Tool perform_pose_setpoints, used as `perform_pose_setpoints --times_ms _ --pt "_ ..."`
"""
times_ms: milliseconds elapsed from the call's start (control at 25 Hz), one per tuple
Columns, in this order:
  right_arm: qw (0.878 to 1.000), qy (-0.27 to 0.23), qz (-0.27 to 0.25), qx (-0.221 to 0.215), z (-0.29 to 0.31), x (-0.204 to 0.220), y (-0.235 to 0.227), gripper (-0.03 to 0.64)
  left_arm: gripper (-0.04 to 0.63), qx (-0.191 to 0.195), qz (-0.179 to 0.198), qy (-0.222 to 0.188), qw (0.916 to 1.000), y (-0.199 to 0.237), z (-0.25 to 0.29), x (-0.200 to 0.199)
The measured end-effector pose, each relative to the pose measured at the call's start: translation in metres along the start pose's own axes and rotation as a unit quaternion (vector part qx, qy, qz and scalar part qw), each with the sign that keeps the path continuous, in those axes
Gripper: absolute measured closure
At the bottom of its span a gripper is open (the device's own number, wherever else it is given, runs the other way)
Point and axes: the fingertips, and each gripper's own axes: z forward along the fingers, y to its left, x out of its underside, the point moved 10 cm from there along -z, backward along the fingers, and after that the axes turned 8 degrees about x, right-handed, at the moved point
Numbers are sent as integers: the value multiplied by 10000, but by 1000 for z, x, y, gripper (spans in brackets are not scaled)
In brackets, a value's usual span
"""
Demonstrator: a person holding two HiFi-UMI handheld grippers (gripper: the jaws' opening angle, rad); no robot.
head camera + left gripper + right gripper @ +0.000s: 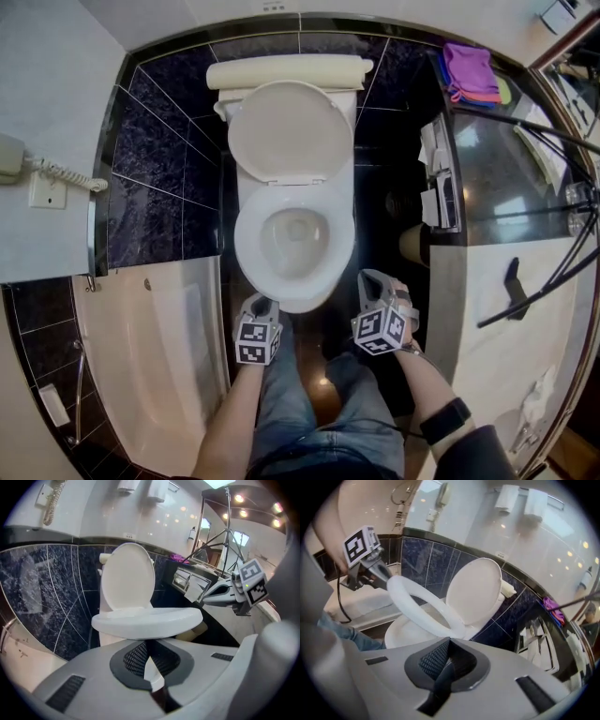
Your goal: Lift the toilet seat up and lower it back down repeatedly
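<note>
Dark marbled wall tiles back a white toilet at the middle of the head view. Its tank is at the top and its lid stands open against the tank. A pale bathtub fills the lower left, a wall phone hangs at the far left, and a purple cloth lies at the upper right.

The toilet seat lies over the bowl. In the right gripper view it sits at a shallow tilt, its front lifted clear of the bowl rim.

The left hand-held gripper is at the seat's front left edge. In its own view the front of the seat runs level just above its jaw tips. Its jaws stand only a narrow slit apart, with a sliver of white showing in the gap; I cannot tell whether that sliver is pinched.

The right hand-held gripper is just beside the bowl's front right and apart from the seat. Its jaws are closed together with nothing between them.

The person's jeans fill the bottom centre between the two forearms.
</note>
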Motion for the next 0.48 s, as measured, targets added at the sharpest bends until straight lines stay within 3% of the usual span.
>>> perform_pose_setpoints --times_ms 160,480 --pt "9981 118 607 53 22 20 0 597 595 98 90 172 9998 0 13 45" --pt "9963 134 842 -50 71 58 39 597 595 196 381 574 9974 6 59 133"
